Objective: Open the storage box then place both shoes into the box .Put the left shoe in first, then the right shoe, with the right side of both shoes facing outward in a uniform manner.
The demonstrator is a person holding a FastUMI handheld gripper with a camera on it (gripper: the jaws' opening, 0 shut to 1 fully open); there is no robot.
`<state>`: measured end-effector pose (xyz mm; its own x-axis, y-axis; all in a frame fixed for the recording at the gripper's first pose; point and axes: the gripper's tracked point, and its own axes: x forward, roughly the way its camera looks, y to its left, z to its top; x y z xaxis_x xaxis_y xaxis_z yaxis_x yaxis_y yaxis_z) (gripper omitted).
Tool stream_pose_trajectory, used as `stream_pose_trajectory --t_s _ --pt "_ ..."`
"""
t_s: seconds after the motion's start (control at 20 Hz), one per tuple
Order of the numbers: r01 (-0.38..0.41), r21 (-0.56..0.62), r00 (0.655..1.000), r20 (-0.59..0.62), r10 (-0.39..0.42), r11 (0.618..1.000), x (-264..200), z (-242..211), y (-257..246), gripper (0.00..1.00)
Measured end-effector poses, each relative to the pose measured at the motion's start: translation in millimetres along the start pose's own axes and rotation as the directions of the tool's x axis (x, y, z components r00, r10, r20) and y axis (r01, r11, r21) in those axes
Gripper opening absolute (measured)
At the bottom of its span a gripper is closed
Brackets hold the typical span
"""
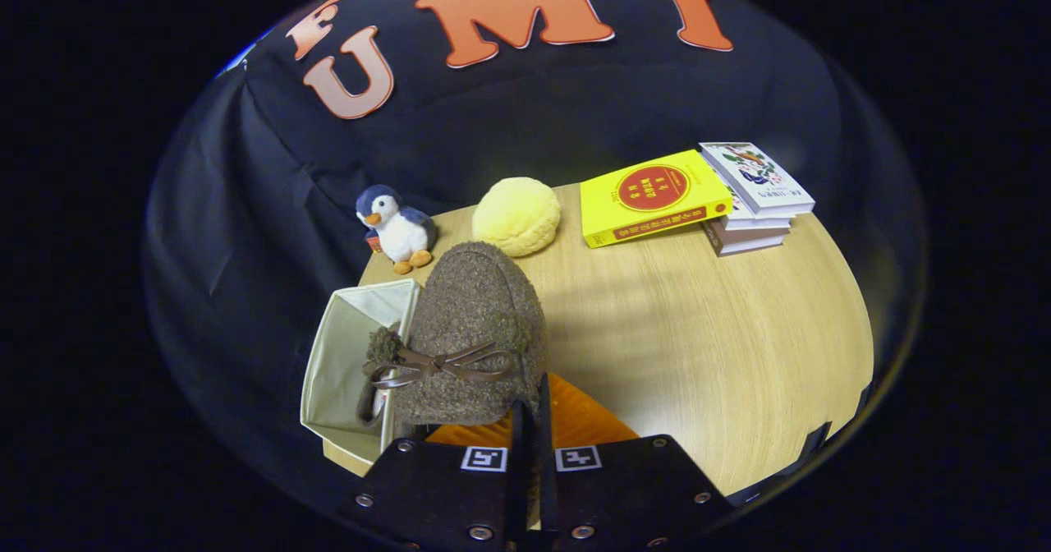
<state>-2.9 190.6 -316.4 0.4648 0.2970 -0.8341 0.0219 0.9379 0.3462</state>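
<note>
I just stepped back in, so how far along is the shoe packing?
Done: the beige fabric storage box stands open beside the fingers. In hand: the gripper is closed on a brown fuzzy shoe with a leather bow, held beside the box, not yet inside. Left: lowering it in. I can't tell whether the other shoe is already inside.

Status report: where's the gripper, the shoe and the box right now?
Hand-held gripper shut on brown shoe, carried above table. Storage box open, just beside shoe. Nothing between them; penguin toy beyond box.
</note>
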Motion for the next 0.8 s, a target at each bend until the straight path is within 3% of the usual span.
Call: stream_pose_trajectory --t_s 0.5,0.8 --pt "-0.075 -0.027 0.996 -0.049 0.073 0.997 36 -1 123 0.07" --pt "-0.022 -0.035 0.995 -0.095 0.019 0.999 70 -25 144 0.07"
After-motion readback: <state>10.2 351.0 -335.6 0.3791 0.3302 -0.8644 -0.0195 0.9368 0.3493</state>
